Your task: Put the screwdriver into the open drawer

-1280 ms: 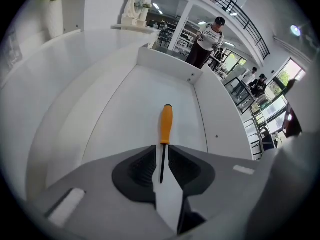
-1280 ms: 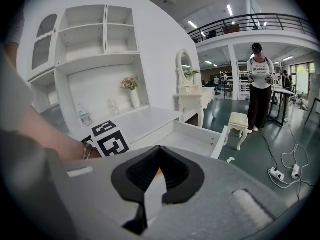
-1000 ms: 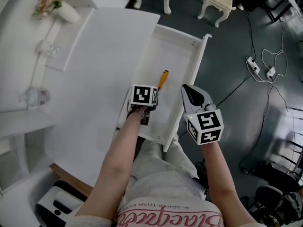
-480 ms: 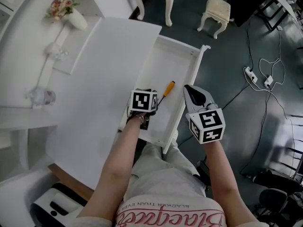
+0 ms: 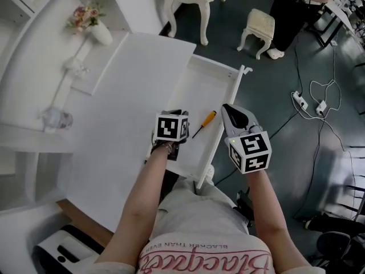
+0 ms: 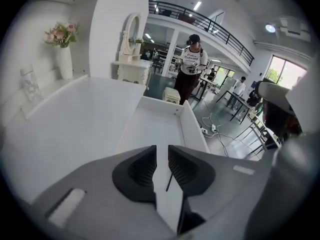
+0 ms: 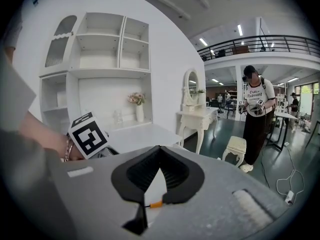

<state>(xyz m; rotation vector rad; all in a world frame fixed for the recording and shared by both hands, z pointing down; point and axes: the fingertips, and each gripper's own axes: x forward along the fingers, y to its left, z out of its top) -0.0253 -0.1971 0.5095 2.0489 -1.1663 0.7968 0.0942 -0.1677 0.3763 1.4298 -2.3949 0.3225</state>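
The screwdriver (image 5: 204, 124) lies flat on the floor of the open drawer (image 5: 194, 90), orange handle toward the far end, touching neither tool. The left tool (image 6: 161, 151) hovers just beside it over the drawer's near end by the counter (image 5: 125, 96), its jaws a narrow gap apart and empty. The right tool (image 7: 160, 149) hangs over the drawer's outer wall, tips together, holding nothing. The screwdriver already rests where the task wants it.

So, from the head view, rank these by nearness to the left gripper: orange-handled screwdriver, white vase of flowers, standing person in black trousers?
1. Orange-handled screwdriver, in the drawer beside the left gripper.
2. White vase of flowers, upper left.
3. Person in black trousers, top right.
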